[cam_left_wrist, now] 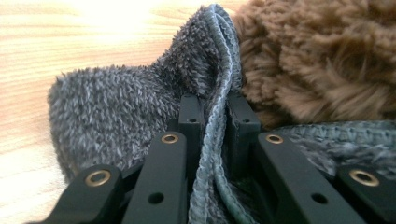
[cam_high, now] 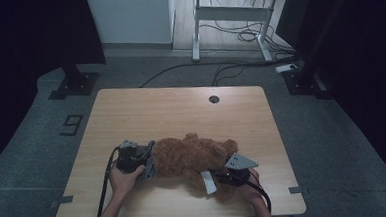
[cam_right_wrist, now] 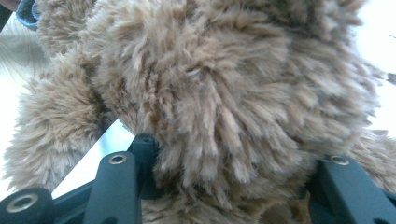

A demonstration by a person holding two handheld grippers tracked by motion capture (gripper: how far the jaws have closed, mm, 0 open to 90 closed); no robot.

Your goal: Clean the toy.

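Left gripper view, lower centre: the left tongs [cam_left_wrist: 212, 116] pinch the ribbed cuff of a fuzzy grey knitted sock [cam_left_wrist: 116, 112]. Beyond lies the shaggy brown teddy bear [cam_high: 193, 156], mid-bench [cam_high: 146, 106], its plush clamped by the right tongs [cam_high: 210, 178]. Best stretch the cuff wide before drawing it over a limb.

1. We list a light wooden tabletop [cam_high: 146, 111] with rounded corners and a small round grommet hole [cam_high: 214, 99] near its far edge.
2. We note grey floor [cam_high: 327, 131] around it, carrying a dark "9" marking [cam_high: 71, 125] to the left.
3. We record a white-framed desk [cam_high: 231, 11] at the back, with loose black cables [cam_high: 242, 36] beneath it.
4. We add a black stand base [cam_high: 74, 84] at far left and another [cam_high: 302, 80] at far right.
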